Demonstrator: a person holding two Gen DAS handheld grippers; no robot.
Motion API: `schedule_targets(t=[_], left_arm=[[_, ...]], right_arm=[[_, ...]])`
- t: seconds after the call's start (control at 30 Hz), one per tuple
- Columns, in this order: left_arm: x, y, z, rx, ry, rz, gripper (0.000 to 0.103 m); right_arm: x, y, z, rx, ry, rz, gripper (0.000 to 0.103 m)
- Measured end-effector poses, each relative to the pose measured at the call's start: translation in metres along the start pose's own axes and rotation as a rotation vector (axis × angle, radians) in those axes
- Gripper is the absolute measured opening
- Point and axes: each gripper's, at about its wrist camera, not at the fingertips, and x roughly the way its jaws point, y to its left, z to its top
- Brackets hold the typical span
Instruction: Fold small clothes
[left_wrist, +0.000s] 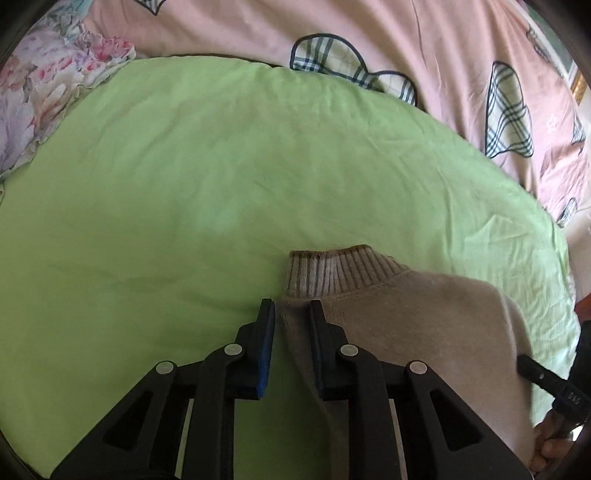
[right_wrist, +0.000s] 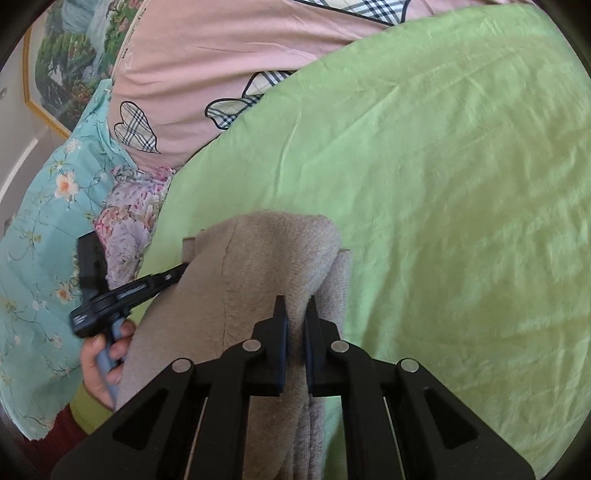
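Green sheet (left_wrist: 184, 177) beneath beige sweater (left_wrist: 424, 317)

Matte black left gripper (left_wrist: 291, 314) with blue-faced pads and round silver pivot screws; matching right gripper (right_wrist: 295, 310). A bare-skinned hand (right_wrist: 101, 363) wraps a pale blue handle, above a yellow-green cuff over dark red sleeve.

Sweater (left_wrist: 424, 314): lifted over the sheet (left_wrist: 184, 221), between both grippers' jaws.
Quilt (left_wrist: 406, 44): behind the sheet.
Pillow (left_wrist: 44, 99): far left.
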Motion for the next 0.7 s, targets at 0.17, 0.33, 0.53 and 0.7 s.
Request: schedule_targets(t=[0.17, 0.33, 0.53, 0.7], left_arm=[[-0.054, -0.009, -0.031, 0.042, -0.034, -0.067, 0.015], [-0.112, -0.016, -0.097, 0.083, -0.036, -0.159, 0.019], [-0.167, -0.023, -0.181, 0.153, -0.029, -0.232, 0.023], [-0.179, -0.032, -0.231, 0.202, -0.008, -0.245, 0.035]], right_arm=[[-0.037, 0.009, -0.01, -0.002, -0.041, 0.011, 0.014], [-0.073, 0.017, -0.041, -0.008, -0.043, 0.031, 0.036], [-0.102, 0.023, -0.096, -0.019, -0.013, 0.019, 0.042], [-0.107, 0.023, -0.127, -0.032, 0.015, -0.001, 0.042]])
